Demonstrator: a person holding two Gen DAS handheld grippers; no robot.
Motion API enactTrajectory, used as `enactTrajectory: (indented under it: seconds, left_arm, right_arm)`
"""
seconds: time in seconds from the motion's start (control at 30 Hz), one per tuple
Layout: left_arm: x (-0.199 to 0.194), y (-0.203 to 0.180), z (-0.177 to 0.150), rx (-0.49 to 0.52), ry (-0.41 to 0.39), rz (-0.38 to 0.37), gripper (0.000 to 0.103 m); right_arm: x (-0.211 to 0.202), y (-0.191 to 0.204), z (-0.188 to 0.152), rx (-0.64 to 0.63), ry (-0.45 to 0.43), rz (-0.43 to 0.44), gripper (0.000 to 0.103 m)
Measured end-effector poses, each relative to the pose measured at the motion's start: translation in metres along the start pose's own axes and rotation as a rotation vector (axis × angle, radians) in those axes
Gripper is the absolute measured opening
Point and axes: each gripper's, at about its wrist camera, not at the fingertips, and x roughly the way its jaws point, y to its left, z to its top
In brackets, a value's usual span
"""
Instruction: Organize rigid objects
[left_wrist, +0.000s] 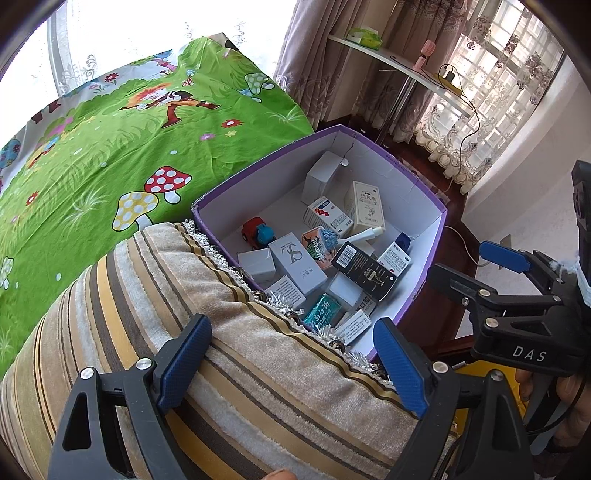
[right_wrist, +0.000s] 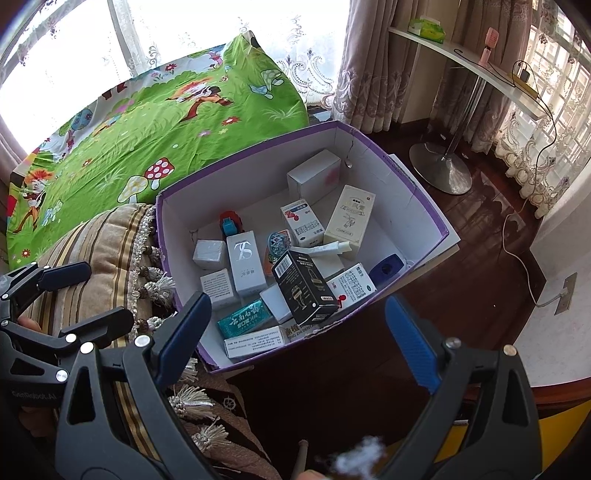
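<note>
Both grippers are just hanging there with nothing in them. The left gripper (left_wrist: 291, 363) has its blue pads spread wide over a striped velvety cushion (left_wrist: 155, 295), jaws apart, not pinching anything. The right gripper (right_wrist: 299, 339) is also wide open, hovering over the near edge of the purple box (right_wrist: 424, 206) and the dark wood floor (right_wrist: 480, 236) beside it. In the left wrist view you can see the right one off to the side too.

All the stuff being sorted sits just ahead of and below both grippers, inside that purple box with the white inside. The box butts right up against the cushion's tasselled edge. Contents, roughly near to far: a teal pack (right_wrist: 245, 317) and a flat white carton (right_wrist: 255, 341) by the near wall, a black box with a barcode (right_wrist: 304, 288) lying tilted on top of other cartons, a tall grey box with a TS logo (right_wrist: 245, 264), a couple of small plain grey boxes, a white medicine box with red and blue print (right_wrist: 301, 221), a cream box (right_wrist: 351, 216), a white tube (right_wrist: 332, 248), a red and blue toy car (right_wrist: 231, 223), a blue mesh ball (right_wrist: 277, 243), and a bigger white box (right_wrist: 314, 173) at the far end.

Behind it is a bed with a green cartoon mushroom sheet (left_wrist: 110, 147). Lace curtains, a white shelf table on a metal stand (right_wrist: 443, 162), and a cable running to a wall socket.
</note>
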Motion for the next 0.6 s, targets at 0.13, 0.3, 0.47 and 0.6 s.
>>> enactTrajectory:
  seconds: [0.13, 0.3, 0.47, 0.6]
  left_arm:
    - [-0.0001, 0.0, 0.0, 0.0, 0.0, 0.0, 0.09]
    - [0.0, 0.0, 0.0, 0.0, 0.0, 0.0, 0.09]
    - [-0.0002, 0.0002, 0.0004, 0.0, 0.001, 0.0, 0.09]
    - [-0.0006, 0.0004, -0.0004, 0.001, -0.004, -0.007, 0.09]
  right_arm:
    - [0.001, 0.0002, -0.0007, 0.002, 0.001, 0.0, 0.096]
    - [0.0019, 0.0001, -0.0013, 0.003, 0.002, 0.001, 0.096]
    - [0.0027, -0.0006, -0.0022, 0.006, 0.005, 0.0, 0.096]
    - [0.0032, -0.0016, -0.0027, 0.008, 0.006, -0.001, 0.096]
